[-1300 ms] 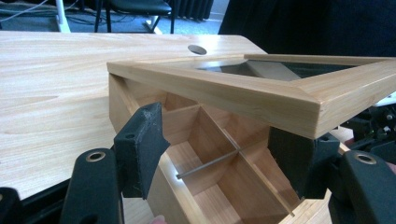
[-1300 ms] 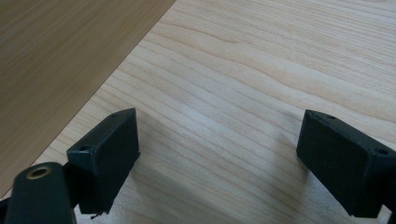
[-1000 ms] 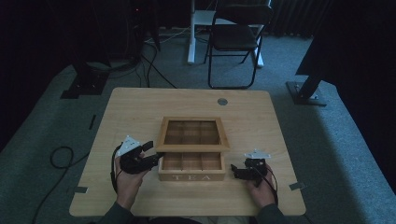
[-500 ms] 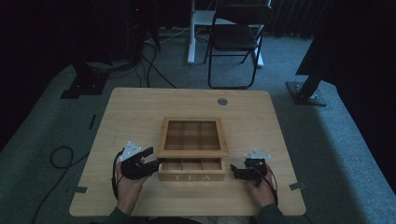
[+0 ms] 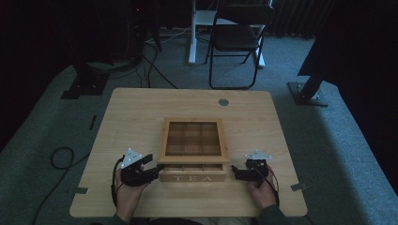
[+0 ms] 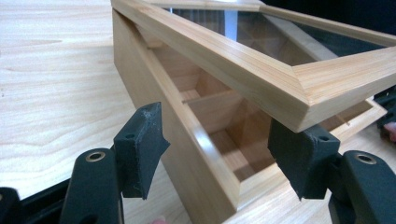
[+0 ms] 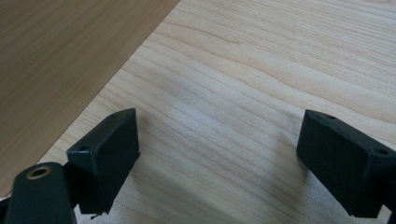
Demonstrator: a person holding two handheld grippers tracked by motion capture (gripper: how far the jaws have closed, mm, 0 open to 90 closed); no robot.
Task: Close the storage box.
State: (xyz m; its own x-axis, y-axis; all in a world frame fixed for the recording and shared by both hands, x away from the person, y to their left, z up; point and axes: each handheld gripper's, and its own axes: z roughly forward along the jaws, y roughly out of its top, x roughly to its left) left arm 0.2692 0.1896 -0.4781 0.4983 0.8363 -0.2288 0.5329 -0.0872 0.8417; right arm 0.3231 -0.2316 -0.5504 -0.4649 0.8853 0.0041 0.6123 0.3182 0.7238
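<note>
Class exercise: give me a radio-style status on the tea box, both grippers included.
Left gripper open, jaws astride the tea box corner under the raised lid. Right gripper open, over bare table beside the box. Nothing in the way.

My table (image 5: pixel 141 117) is pale wood with rounded corners, and a small round grey cap (image 5: pixel 223 101) sits near its far edge. Beyond it, a black folding chair (image 5: pixel 234 40) stands on the grey carpet (image 5: pixel 42 131). A dark cable (image 5: pixel 58 157) loops on the floor to my left. A black stand foot (image 5: pixel 307 93) rests far right.
</note>
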